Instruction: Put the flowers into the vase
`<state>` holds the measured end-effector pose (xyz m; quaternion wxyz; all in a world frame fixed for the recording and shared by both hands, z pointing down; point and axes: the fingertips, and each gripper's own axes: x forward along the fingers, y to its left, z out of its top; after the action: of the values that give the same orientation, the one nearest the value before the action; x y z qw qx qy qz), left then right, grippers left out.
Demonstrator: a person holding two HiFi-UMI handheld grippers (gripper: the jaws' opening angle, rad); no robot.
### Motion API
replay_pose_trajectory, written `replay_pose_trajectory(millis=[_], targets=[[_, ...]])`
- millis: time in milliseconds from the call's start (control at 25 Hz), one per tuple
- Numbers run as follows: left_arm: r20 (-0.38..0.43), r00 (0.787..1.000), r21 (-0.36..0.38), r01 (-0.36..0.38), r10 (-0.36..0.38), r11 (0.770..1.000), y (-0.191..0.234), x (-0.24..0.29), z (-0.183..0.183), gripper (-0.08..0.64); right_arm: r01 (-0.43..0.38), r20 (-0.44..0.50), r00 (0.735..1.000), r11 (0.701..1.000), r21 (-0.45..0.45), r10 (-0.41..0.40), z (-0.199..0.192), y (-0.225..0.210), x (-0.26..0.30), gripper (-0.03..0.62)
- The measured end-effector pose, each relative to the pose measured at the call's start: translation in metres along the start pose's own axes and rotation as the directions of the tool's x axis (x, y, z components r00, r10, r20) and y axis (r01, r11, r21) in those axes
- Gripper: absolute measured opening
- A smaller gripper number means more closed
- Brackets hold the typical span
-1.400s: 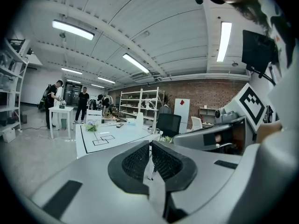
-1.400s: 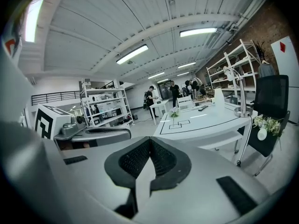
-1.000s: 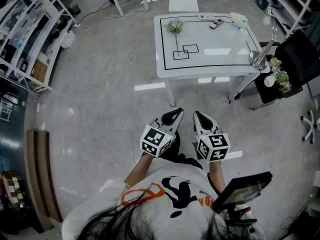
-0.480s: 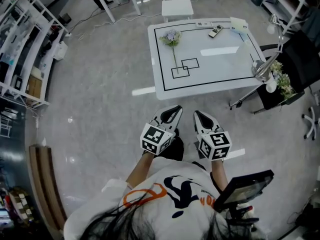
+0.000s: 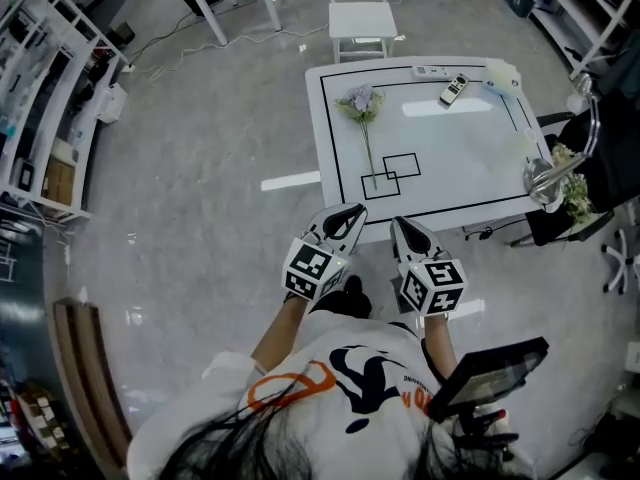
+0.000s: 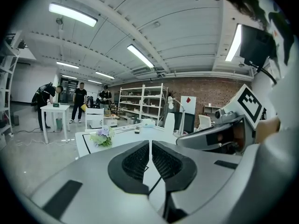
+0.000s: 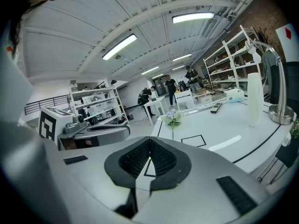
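Note:
A purple-and-white flower (image 5: 362, 103) lies on the white table (image 5: 470, 183), its long stem reaching down to two marked squares (image 5: 400, 173). It also shows in the left gripper view as the flower (image 6: 103, 136) and in the right gripper view as the flower (image 7: 173, 119). A tall white vase (image 7: 254, 99) stands upright near the table's right edge, beside a chrome lamp base. My left gripper (image 5: 352, 215) and right gripper (image 5: 398, 226) hang side by side just short of the table's near edge. Both are shut and empty: left gripper (image 6: 150, 143), right gripper (image 7: 149, 141).
A remote control (image 5: 453, 90) and a white box (image 5: 503, 75) lie at the table's far side. A chrome desk lamp (image 5: 552, 173) is at its right edge. A white stool (image 5: 362, 18) stands behind the table, shelving (image 5: 50, 88) at the left, a black chair with greenery (image 5: 575, 193) at the right.
The table has come closer and sits lower in the head view as the person walked toward it. Both grippers stay shut and level in front of the body.

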<state>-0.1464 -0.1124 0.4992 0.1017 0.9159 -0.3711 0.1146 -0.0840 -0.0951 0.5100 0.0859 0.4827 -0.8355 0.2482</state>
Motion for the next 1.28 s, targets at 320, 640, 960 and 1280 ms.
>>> replay_pose_trajectory(millis=[320,640,960,1280], targets=[[-0.011,1.0,-0.039,0.002,-0.002,0.999,0.045,0.024,-0.003,0.011,0.009,-0.03,1.0,1.0,0.007,-0.009,0.012,-0.01,0.045,0.014],[-0.032,0.999,-0.068,-0.026,0.024,0.997,0.066,0.042,-0.009,0.011,-0.004,-0.042,0.999,1.0,0.014,0.005,0.026,-0.033,0.078,0.014],[-0.046,0.994,-0.113,-0.106,0.102,0.988,0.093,0.052,-0.014,0.011,-0.056,-0.135,0.99,0.998,-0.037,0.051,0.028,-0.057,0.135,0.014],[-0.059,0.978,-0.163,-0.209,0.202,0.964,0.121,0.072,-0.016,0.011,-0.134,-0.25,0.962,0.988,-0.081,0.11,0.027,-0.084,0.202,0.015]])
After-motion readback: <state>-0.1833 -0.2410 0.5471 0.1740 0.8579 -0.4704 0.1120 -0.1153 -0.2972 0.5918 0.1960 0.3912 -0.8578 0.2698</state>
